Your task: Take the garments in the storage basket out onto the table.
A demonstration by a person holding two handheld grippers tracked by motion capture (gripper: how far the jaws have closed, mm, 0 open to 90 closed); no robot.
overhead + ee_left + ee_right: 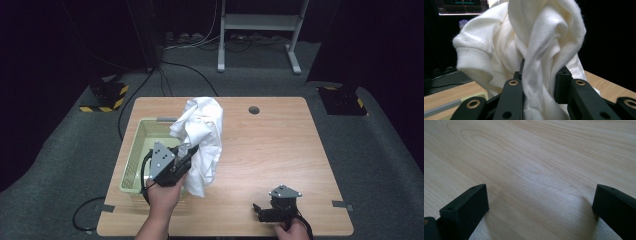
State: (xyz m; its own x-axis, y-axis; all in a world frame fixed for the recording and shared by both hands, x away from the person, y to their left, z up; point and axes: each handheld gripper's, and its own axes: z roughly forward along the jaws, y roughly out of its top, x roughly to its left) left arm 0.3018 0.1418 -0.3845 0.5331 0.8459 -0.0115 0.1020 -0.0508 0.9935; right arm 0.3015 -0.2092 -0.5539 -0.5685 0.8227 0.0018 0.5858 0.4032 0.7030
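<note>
A white garment (202, 137) hangs bunched in the air above the right edge of a pale green basket (134, 150). My left gripper (186, 152) is shut on the garment (541, 45), and a twist of cloth runs down between its black jaws, as the left gripper view shows close up. My right gripper (259, 210) rests low near the table's front edge at the right, held by a hand. Its jaws (536, 205) stand wide open over bare wood with nothing between them.
The wooden table (280, 150) has a round cable hole (254, 109) near its far edge. A grey metal stand (260, 30) and cables lie on the carpet behind. Black and yellow striped blocks (105, 97) sit on the floor at both far corners.
</note>
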